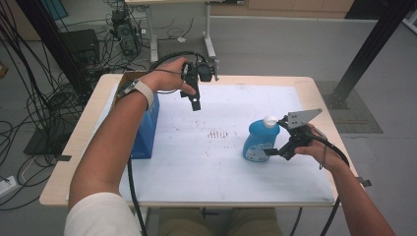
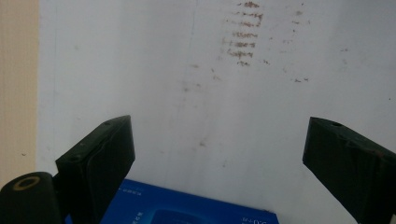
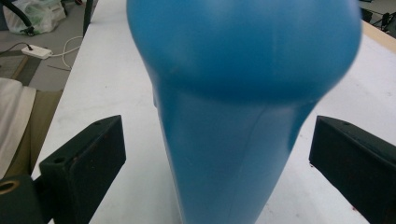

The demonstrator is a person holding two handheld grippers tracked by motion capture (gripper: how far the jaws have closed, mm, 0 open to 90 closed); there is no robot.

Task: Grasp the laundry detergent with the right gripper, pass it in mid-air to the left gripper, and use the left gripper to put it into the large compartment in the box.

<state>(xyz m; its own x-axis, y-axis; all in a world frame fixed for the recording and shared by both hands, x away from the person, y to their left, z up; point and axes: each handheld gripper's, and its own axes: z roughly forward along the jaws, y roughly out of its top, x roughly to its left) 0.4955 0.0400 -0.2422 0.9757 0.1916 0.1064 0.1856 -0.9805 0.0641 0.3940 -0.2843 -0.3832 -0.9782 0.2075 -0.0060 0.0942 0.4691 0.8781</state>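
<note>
Holding our right gripper (image 1: 271, 152) at the blue bottle (image 1: 259, 140), jaws apart around it, we kept our left gripper (image 1: 195, 104) jaws apart above the counter (image 1: 275, 196).

A blue box (image 1: 146, 129) is standing at the counter's (image 1: 314, 93) left edge, while cables (image 1: 29, 105) are sprawling over the floor beyond

Your left hand-held gripper (image 1: 195, 101) hangs raised, pointing down, jaws wide apart; your right hand-held gripper (image 1: 271, 152) sits low, jaws likewise apart.
</note>
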